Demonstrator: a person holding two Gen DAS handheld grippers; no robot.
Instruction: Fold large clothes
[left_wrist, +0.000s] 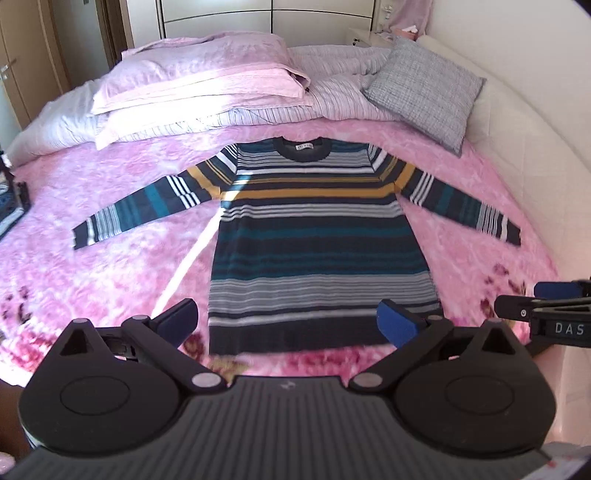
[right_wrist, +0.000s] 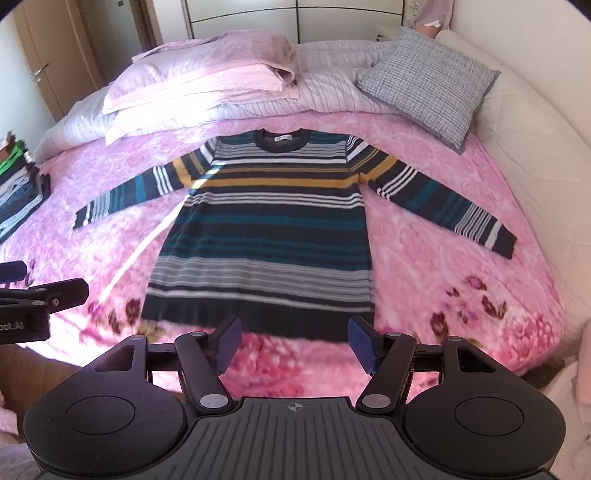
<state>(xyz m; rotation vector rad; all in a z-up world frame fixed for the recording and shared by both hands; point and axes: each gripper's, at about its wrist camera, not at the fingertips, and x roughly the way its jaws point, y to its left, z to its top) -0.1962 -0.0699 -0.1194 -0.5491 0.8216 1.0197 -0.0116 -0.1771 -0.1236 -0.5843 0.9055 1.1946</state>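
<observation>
A long striped sweater (left_wrist: 317, 236) (right_wrist: 266, 236) in navy, teal, grey, white and mustard lies flat on the pink floral bedspread (left_wrist: 110, 266) (right_wrist: 443, 280), collar away from me, both sleeves spread out sideways. My left gripper (left_wrist: 288, 323) hovers open just short of the hem, its blue pads wide apart with nothing between them. My right gripper (right_wrist: 293, 343) is open too, just before the hem's right half, holding nothing. Each gripper shows at the edge of the other's view: the right gripper (left_wrist: 543, 308) and the left gripper (right_wrist: 40, 291).
Pink pillows (left_wrist: 207, 77) and a striped duvet (left_wrist: 332, 92) are heaped at the head of the bed beside a grey checked cushion (left_wrist: 424, 88) (right_wrist: 428, 81). A stack of folded clothes (right_wrist: 18, 188) sits at the bed's left edge. A cream padded bed frame (left_wrist: 524, 147) curves along the right.
</observation>
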